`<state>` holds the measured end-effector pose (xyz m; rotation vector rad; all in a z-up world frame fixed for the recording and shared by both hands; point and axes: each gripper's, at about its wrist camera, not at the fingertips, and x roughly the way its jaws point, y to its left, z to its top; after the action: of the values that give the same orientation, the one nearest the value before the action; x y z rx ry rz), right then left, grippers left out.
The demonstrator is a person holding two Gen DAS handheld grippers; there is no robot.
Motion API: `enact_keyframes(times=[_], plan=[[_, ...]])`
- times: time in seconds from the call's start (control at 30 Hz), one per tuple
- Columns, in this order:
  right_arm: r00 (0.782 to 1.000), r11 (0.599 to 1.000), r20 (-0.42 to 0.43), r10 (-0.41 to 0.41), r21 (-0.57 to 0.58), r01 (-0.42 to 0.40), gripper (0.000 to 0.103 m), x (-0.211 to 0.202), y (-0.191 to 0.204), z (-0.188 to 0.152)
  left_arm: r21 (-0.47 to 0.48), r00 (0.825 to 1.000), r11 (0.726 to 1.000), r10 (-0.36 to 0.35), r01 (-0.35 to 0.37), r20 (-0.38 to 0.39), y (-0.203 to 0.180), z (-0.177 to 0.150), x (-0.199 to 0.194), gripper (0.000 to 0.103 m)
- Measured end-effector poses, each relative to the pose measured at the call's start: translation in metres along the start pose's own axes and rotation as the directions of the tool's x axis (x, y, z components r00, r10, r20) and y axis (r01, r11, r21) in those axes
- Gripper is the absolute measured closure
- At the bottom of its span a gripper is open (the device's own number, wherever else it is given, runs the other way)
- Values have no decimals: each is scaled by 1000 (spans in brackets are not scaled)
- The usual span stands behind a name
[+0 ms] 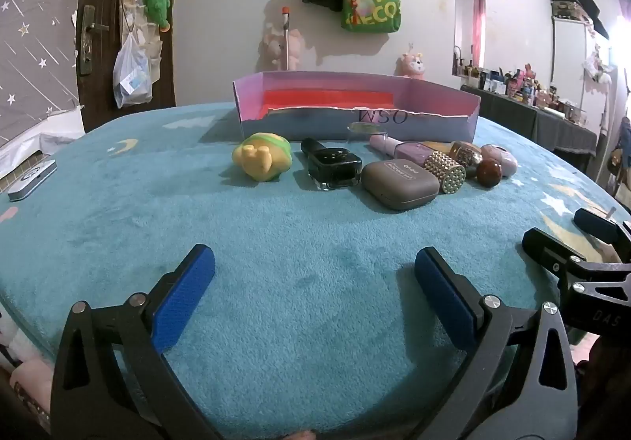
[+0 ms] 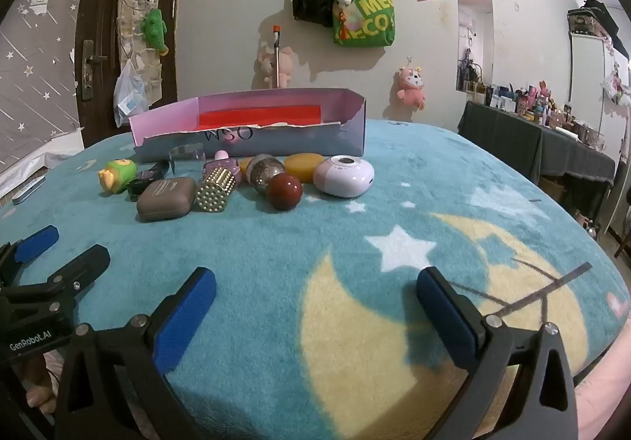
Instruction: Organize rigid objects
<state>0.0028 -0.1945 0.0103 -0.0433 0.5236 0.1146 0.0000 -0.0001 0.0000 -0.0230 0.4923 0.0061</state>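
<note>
Both grippers hover low over the blanket, nothing picked up.

I see my left gripper (image 1: 315, 262) and right gripper (image 2: 315, 282) with fingers spread wide and empty; the brown case (image 1: 399, 183), studded cylinder (image 1: 445, 172), red ball (image 2: 284, 191) and yellow toy (image 1: 262, 161) lie just before the open box (image 1: 434, 124).

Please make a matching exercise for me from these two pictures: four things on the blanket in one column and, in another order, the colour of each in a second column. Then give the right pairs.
Things:
1. ball
2. toy figure at the left end of the row
3. flat rounded case
4. round gadget at the right end of the row

Colours:
A. white
B. dark red
C. yellow and green
D. grey-brown

Right pairs: 1-B, 2-C, 3-D, 4-A.
</note>
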Motion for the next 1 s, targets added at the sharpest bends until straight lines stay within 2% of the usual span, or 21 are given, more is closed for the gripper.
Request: enact_keyframes(times=[1.0], plan=[[1000, 1000, 9, 0, 5, 0, 0, 0, 0, 0, -1, 1000, 1000, 0, 0, -1, 0, 0, 0, 0]])
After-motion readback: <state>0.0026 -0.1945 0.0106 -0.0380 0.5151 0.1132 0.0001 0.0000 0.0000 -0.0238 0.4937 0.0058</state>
